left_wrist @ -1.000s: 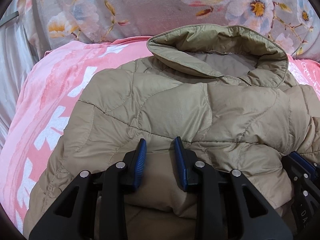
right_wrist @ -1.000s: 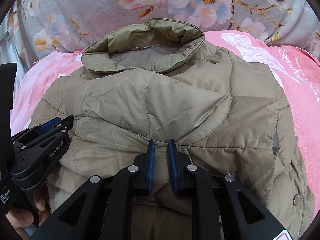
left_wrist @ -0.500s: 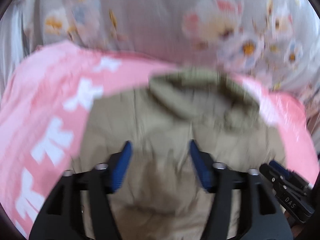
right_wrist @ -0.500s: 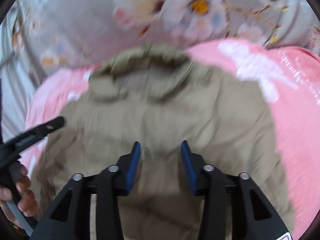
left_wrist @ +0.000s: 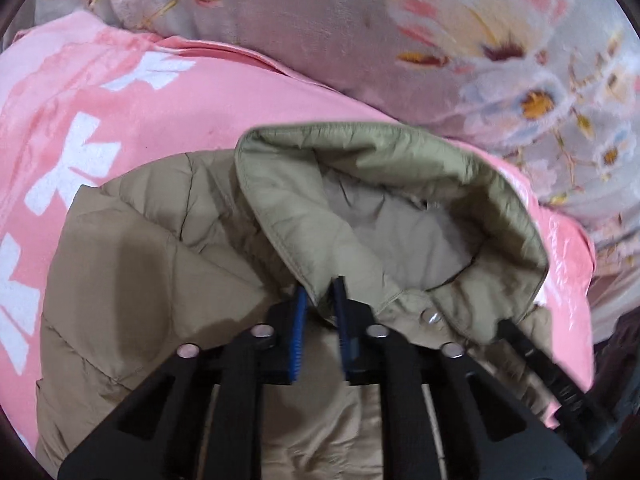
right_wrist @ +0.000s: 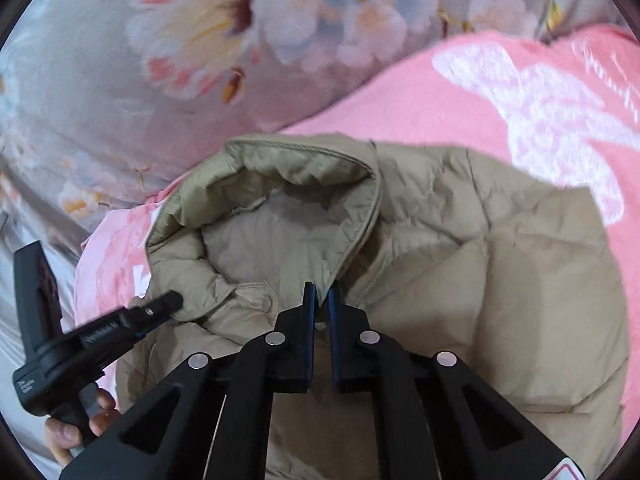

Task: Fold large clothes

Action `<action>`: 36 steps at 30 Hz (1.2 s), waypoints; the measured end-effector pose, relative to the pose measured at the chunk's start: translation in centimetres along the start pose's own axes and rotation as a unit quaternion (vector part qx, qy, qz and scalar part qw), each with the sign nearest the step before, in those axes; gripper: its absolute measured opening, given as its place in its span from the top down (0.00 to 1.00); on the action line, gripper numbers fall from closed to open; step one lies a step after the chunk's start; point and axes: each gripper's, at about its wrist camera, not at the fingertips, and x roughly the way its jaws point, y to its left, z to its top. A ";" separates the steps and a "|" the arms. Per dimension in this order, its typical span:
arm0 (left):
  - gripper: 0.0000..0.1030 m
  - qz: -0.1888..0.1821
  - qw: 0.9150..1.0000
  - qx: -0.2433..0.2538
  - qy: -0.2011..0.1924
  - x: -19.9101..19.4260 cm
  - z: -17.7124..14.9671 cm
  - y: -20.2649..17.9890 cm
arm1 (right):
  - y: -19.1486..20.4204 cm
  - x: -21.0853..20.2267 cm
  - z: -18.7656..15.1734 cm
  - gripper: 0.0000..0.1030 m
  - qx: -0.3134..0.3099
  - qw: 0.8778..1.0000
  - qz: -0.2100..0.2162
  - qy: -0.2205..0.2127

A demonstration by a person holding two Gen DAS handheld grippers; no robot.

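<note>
Item: left gripper (left_wrist: 320,300), nearest in the left wrist view, blue-padded fingers (left_wrist: 299,328) drawn nearly together and clamping the front edge of the collar (left_wrist: 360,184); a metal snap (left_wrist: 430,316) is sitting just right of the grip. Item: right gripper (right_wrist: 322,296), nearest in the right wrist view, fingers likewise nearly closed and pinching the collar's other front corner. Each tool is intruding into the other's picture: the right one as a dark bar at the lower right of the left view, the left one as a black handle held in a bare hand (right_wrist: 76,432) at the lower left of the right view, its tip touching the collar fold. Both black frames are hiding the lower middle of the jacket (right_wrist: 500,300). Item: jacket, tan, quilted, lying bunched on a pink blanket (left_wrist: 100,112) with white print, collar standing open and pointing away toward the far side, body running back toward the cameras. Item: grey flowered bedding (right_wrist: 160,60), lying beyond the blanket, farthest. Change: a second ago both grippers were holding a fold lower on the body; half a second ago the fingers were spread wide; now they are gripping the collar.
</note>
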 end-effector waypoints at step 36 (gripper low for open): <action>0.89 0.071 0.992 0.054 -0.091 -6.6 5.9 0.7 | 1.1 -4.5 5.3 0.93 -0.053 0.996 -0.063 -0.034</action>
